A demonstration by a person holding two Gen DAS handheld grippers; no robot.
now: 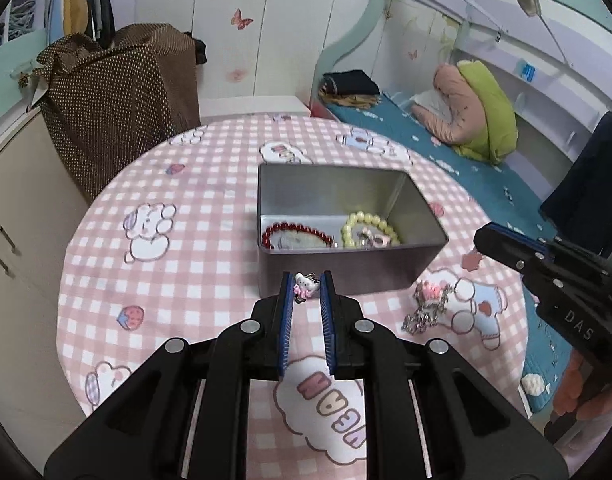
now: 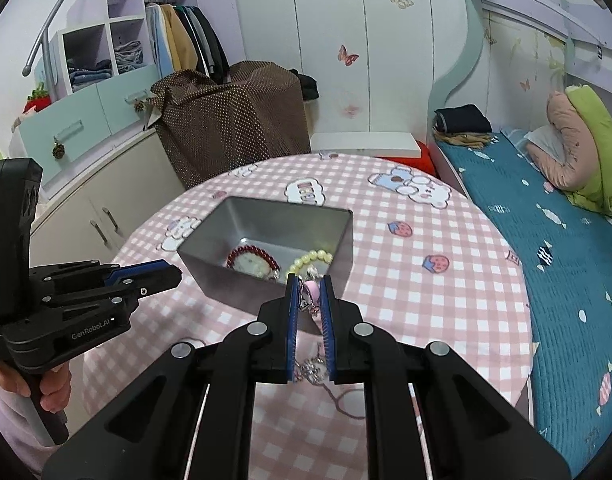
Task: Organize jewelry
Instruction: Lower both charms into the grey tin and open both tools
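A grey metal tin (image 1: 421,200) stands open on the round table; it also shows in the right wrist view (image 2: 210,268). Inside lie a red bead bracelet (image 1: 296,229) and a pale yellow bead bracelet (image 1: 367,220). My left gripper (image 1: 307,285) is shut on a small white and pink charm (image 1: 306,286) just in front of the tin's near wall. My right gripper (image 2: 309,294) is shut on a pink charm with a silver chain (image 2: 309,300) that hangs down between its fingers, at the tin's near corner. The chain's pile (image 1: 425,308) lies on the cloth.
The table has a pink checked cloth (image 1: 186,280) with cartoon prints. A brown dotted cover (image 1: 118,112) stands behind it, cupboards to the left and a bed with a teal sheet (image 2: 565,260) to the right.
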